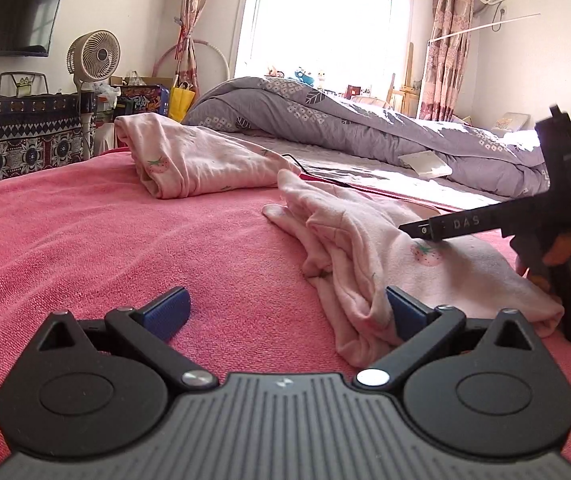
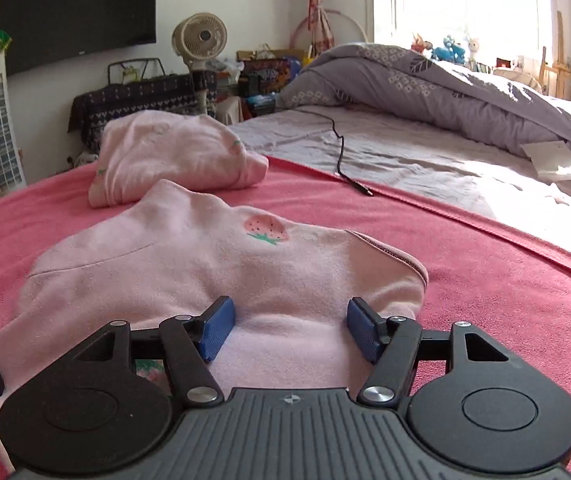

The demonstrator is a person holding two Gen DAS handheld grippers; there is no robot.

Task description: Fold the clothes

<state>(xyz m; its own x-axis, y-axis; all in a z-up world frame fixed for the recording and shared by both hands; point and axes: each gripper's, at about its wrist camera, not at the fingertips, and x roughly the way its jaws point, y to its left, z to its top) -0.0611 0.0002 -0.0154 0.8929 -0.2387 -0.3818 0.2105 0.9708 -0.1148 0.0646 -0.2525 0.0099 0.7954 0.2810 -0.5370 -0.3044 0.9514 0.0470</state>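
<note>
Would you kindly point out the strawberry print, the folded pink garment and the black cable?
Strawberry print (image 2: 266, 229): right wrist view, centre of the berry.
Folded pink garment (image 2: 173, 152): right wrist view, its top face.
Black cable (image 2: 340, 148): right wrist view, mid-run on the sheet.
</note>
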